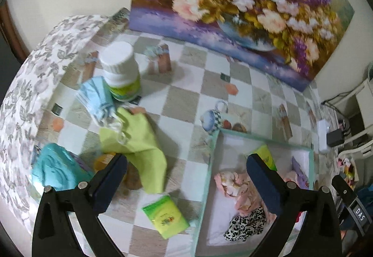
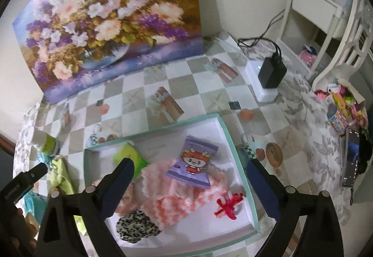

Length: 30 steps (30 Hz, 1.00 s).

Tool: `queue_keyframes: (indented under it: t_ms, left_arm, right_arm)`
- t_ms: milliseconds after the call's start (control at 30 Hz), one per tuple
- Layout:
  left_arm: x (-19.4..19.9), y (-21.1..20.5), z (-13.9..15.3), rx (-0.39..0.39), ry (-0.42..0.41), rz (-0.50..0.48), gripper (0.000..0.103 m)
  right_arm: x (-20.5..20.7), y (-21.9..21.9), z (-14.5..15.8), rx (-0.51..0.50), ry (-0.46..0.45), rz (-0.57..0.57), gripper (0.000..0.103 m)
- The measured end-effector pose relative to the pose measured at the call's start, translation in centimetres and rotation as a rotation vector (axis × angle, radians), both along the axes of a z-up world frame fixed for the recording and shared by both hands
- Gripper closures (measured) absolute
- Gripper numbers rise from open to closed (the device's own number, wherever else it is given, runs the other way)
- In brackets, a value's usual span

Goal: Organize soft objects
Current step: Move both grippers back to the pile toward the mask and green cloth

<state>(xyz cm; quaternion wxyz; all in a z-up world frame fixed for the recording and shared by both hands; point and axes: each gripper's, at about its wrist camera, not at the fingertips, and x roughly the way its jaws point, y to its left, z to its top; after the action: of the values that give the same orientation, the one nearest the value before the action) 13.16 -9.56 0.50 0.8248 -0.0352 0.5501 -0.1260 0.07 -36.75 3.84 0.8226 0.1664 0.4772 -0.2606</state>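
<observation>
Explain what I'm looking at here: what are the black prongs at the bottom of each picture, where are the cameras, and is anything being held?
There is no robot. A person holds a two-finger tool in each hand, and a fisheye camera on each looks along its fingers. One picture is from the left tool, the other from the right tool. Both stand open and hold nothing. On the checked tablecloth lie a green cloth, a blue face mask, a white bottle and a green tissue pack. The shallow box holds a purple packet, a pink fluffy cloth, a leopard-print scrunchie and a red yarn piece.
</observation>
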Motion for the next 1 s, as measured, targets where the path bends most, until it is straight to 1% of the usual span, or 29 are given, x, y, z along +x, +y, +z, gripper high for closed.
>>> queue_keyframes:
  t_ms: [167, 267, 467, 533, 600, 900, 1000]
  left_arm:
    - [0.3, 2.6, 1.7, 0.028, -0.052, 0.036, 0.001]
    - [0.7, 4.7, 2.6, 0.064, -0.087, 0.074, 0.001]
    - [1.2, 8.6, 3.6, 0.142, -0.127, 0.153, 0.001]
    - [1.3, 10.0, 3.9, 0.154, -0.133, 0.184, 0.001]
    - [1.3, 10.8, 3.9, 0.153, -0.135, 0.204, 0.001]
    - [1.6, 14.8, 3.5, 0.104, -0.108, 0.278, 0.001]
    - [1.9, 16.1, 3.3, 0.090, -0.096, 0.298, 0.001]
  right_arm:
    - [0.0, 0.8, 1.0, -0.003, -0.024, 0.012, 0.005]
    - [0.1, 1.4, 1.4, -0.011, -0.026, 0.023, 0.005]
    - [0.9, 3.6, 1.4, -0.028, -0.019, 0.071, 0.005]
    - [1.3, 4.6, 1.2, -0.027, -0.017, 0.093, 0.005]
    - [1.9, 5.8, 0.9, -0.018, -0.013, 0.124, 0.005]
    - [4.4, 12.2, -0.6, -0.009, 0.010, 0.284, 0.005]
    - [5.3, 14.1, -1.3, 0.008, 0.016, 0.333, 0.005]
